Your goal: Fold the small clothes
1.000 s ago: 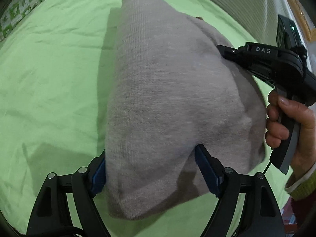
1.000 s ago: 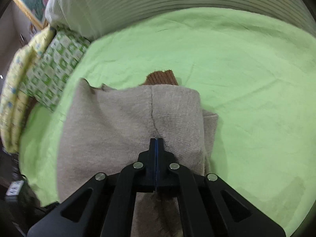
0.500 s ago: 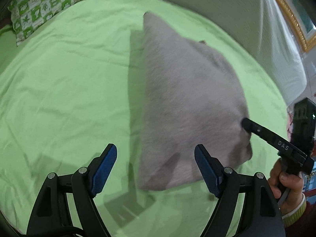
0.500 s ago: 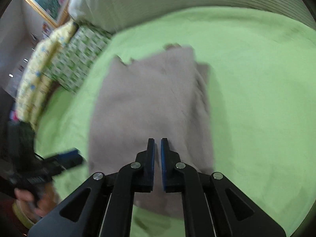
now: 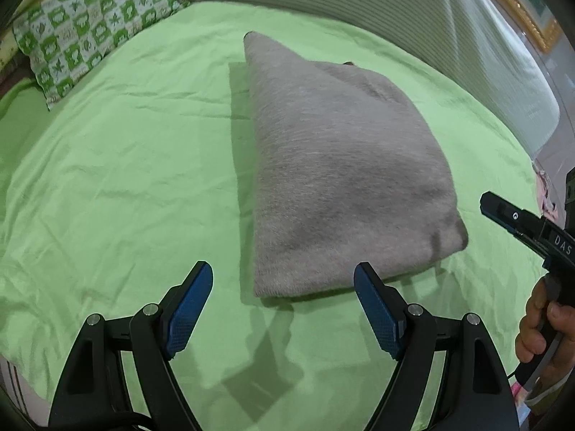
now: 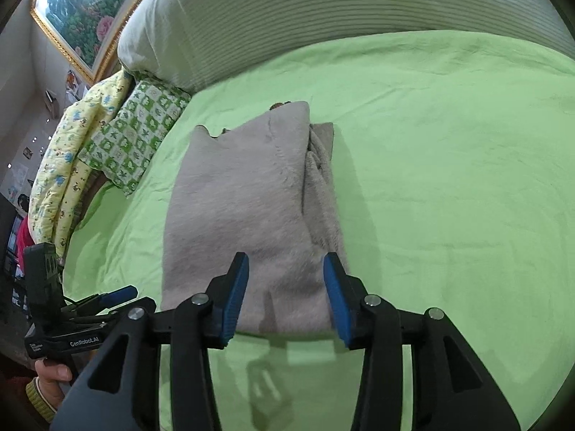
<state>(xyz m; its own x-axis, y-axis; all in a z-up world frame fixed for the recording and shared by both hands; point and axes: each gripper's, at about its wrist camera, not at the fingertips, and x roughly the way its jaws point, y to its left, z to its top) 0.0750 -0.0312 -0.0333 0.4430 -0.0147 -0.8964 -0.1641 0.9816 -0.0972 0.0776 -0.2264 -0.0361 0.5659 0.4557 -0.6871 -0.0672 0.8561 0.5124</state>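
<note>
I see the bed (image 5: 118,165) under its green sheet, with a striped bolster (image 6: 323,18) along the far edge and a green-patterned pillow (image 5: 82,32) in one corner. The folded grey garment (image 5: 337,179) lies flat mid-bed (a thick, fuzzy knit). My left claw (image 5: 284,309) hangs wide apart just short of its near edge, empty. My right claw (image 6: 285,294) is opening above the near hem, pads clear of the fabric.
</note>
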